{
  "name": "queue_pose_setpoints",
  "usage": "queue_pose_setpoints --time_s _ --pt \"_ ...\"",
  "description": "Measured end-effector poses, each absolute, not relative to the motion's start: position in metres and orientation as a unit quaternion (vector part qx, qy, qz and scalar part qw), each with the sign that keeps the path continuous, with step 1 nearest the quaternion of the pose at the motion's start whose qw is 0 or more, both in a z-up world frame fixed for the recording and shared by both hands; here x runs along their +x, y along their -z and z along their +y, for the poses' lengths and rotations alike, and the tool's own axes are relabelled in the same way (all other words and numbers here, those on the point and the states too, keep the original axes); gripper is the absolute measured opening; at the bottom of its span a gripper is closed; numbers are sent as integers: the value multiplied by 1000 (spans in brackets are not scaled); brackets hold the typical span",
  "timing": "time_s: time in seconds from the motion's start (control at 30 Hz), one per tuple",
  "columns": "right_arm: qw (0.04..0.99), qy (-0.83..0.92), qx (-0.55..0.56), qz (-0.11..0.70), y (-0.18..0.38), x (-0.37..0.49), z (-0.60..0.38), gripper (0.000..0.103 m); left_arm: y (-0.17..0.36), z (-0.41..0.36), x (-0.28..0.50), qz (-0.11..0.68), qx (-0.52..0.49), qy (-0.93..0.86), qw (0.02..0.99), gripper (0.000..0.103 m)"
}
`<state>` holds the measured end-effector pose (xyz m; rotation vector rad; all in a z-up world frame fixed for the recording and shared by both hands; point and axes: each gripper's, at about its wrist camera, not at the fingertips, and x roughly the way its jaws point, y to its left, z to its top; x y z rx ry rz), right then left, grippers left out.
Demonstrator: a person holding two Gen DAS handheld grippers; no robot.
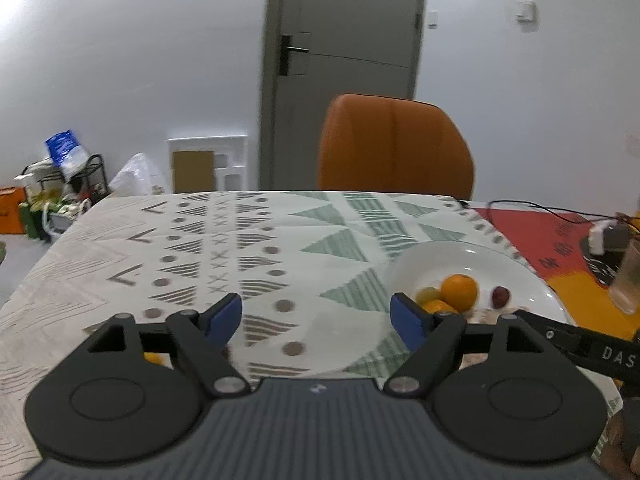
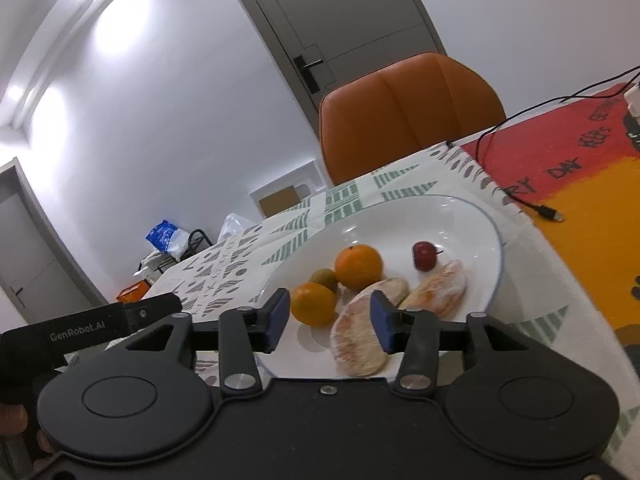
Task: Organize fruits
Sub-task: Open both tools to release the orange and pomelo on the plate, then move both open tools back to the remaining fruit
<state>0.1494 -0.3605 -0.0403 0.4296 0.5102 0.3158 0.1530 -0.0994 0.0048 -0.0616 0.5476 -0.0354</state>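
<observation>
A white plate point(image 2: 472, 220) holds two oranges point(image 2: 358, 266) point(image 2: 313, 304), a small green fruit point(image 2: 324, 279), a small red fruit point(image 2: 425, 255) and peeled pomelo segments point(image 2: 360, 332) point(image 2: 440, 290). My right gripper point(image 2: 330, 322) is open just above the plate's near edge, empty, with the near orange and a pomelo segment between its fingers in view. My left gripper point(image 1: 316, 320) is open and empty over the patterned tablecloth, left of the plate point(image 1: 500, 260). An orange point(image 1: 460, 290) shows on the plate there. Another orange bit point(image 1: 154, 358) peeks under the left finger.
An orange chair point(image 1: 394, 148) stands behind the table. A red and orange mat point(image 2: 580, 184) with a black cable point(image 2: 520, 196) lies right of the plate. A glass point(image 1: 630, 280) and a charger point(image 1: 604, 236) stand at far right.
</observation>
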Motion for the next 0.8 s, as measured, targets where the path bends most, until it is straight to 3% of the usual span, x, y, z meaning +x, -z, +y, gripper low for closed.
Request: queue_pose_setpoints --time_s 0.1,0.27,0.7,0.8 --pt "932 -159 209 251 39 151 -351 53 -8 -89 149 265 -29 9 964 81" --pt "934 -171 198 244 35 152 -333 68 -10 -70 145 261 -35 -11 965 84" --pt "932 -197 181 243 28 154 -294 85 -7 -21 131 258 -59 -59 962 84" --pt "932 -201 176 244 28 155 -286 93 -5 -12 128 257 -64 -65 962 84"
